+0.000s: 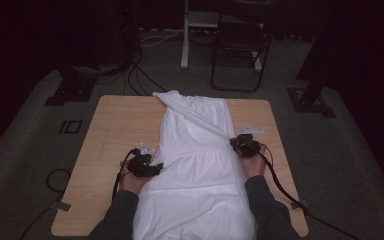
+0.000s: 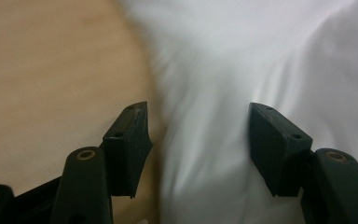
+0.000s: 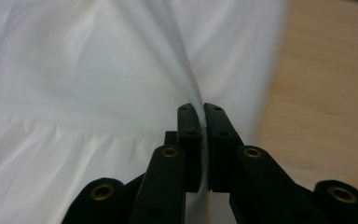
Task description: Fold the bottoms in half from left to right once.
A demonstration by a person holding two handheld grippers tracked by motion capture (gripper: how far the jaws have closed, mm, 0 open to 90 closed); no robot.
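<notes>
The garment (image 1: 195, 150) lies lengthwise on the table (image 1: 115, 130), with a chair (image 1: 240, 45) behind the table's far edge.

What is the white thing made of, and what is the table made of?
The white garment looks like thin, soft woven cloth, maybe cotton: matte, with creases and a gathered seam, and it bunches where the right hand-held gripper pinches it. The table looks like light wood or wood-look laminate: smooth, pale, with faint grain.

You get no readable text, labels, brands, numbers or signs anywhere here; nothing legible on any surface.
</notes>
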